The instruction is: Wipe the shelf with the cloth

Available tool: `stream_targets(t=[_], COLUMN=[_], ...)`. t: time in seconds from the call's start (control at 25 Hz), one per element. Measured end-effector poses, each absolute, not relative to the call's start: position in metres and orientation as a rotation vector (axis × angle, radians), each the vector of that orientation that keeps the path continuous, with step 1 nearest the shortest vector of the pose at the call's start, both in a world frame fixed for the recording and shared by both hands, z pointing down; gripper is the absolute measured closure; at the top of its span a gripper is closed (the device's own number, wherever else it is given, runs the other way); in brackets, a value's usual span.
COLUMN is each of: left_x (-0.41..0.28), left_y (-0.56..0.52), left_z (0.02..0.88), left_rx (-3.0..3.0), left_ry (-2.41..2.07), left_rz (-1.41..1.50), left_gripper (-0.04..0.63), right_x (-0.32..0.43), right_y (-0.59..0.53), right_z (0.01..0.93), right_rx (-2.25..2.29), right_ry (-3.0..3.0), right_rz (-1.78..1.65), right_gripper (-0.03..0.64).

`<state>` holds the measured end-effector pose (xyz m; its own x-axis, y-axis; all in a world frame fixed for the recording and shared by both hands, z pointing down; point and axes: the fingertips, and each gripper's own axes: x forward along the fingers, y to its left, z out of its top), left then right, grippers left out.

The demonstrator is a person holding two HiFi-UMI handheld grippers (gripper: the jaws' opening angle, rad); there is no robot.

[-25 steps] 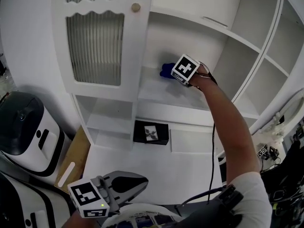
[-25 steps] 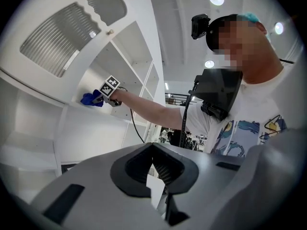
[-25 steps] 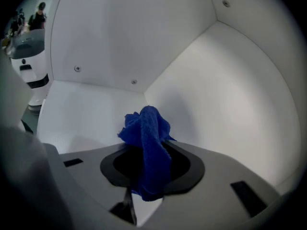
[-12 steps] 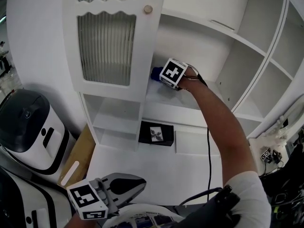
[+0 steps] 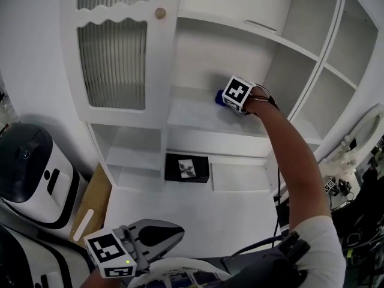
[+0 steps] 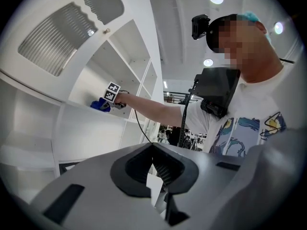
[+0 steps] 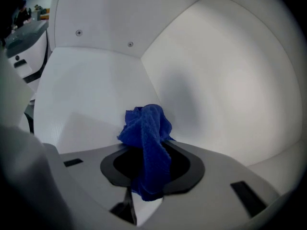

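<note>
A crumpled blue cloth [image 7: 146, 143] is pinched in my right gripper [image 7: 149, 183], which is shut on it. In the head view the cloth [image 5: 219, 96] peeks out left of the marker cube of the right gripper [image 5: 228, 99], pressed low on the white shelf [image 5: 192, 116] near its back wall. The left gripper view shows the cloth [image 6: 100, 105] on that shelf too. My left gripper [image 5: 150, 239] hangs low by my body, far from the shelf, jaws shut with nothing between them [image 6: 156, 176].
A white cabinet door with ribbed glass [image 5: 114, 53] stands open at the shelf's left. A black box [image 5: 187, 168] lies on the lower shelf. More white compartments [image 5: 336, 95] run to the right. A white and black machine [image 5: 36, 173] stands at the lower left.
My right gripper has slid the cloth rightward along the shelf, from its left part by the door toward the middle back. The left gripper has stayed put.
</note>
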<state>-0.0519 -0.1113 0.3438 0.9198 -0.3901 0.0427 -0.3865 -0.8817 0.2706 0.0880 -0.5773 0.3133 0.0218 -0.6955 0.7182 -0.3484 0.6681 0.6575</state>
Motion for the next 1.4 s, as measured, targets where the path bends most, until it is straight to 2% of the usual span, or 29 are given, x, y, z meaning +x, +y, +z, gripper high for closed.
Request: stream_targets(t=[0.24, 0.48, 0.76, 1.08, 1.24, 1.4], left_x=[-0.039, -0.037, -0.048, -0.067, -0.072, -0.072], left_y=[-0.112, -0.110, -0.106, -0.098, -0.095, -0.096], left_z=[0.343, 0.343, 0.344, 0.347, 0.348, 0.349], left_rx=[2.820, 2.825, 2.811, 2.781, 2.773, 2.770], left_ry=[-0.519, -0.505, -0.547, -0.637, -0.662, -0.657], left_rz=[-0.009, 0.000, -0.009, -0.018, -0.024, -0.031], left_gripper=[0.583, 0.583, 0.583, 0.583, 0.583, 0.583], right_x=[0.156, 0.166, 0.057, -0.067, -0.085, -0.064], right_y=[-0.568, -0.559, -0.548, -0.515, -0.513, -0.518], right_z=[0.323, 0.315, 0.286, 0.300, 0.309, 0.311], right_rx=[0.879, 0.865, 0.848, 0.657, 0.623, 0.633], right_ry=[-1.343, -1.226, -1.644, -1.886, -1.865, -1.831], right_rz=[-0.309, -0.362, -0.387, -0.425, -0.464, -0.437], right_gripper=[0.485, 0.485, 0.483, 0.483, 0.485, 0.485])
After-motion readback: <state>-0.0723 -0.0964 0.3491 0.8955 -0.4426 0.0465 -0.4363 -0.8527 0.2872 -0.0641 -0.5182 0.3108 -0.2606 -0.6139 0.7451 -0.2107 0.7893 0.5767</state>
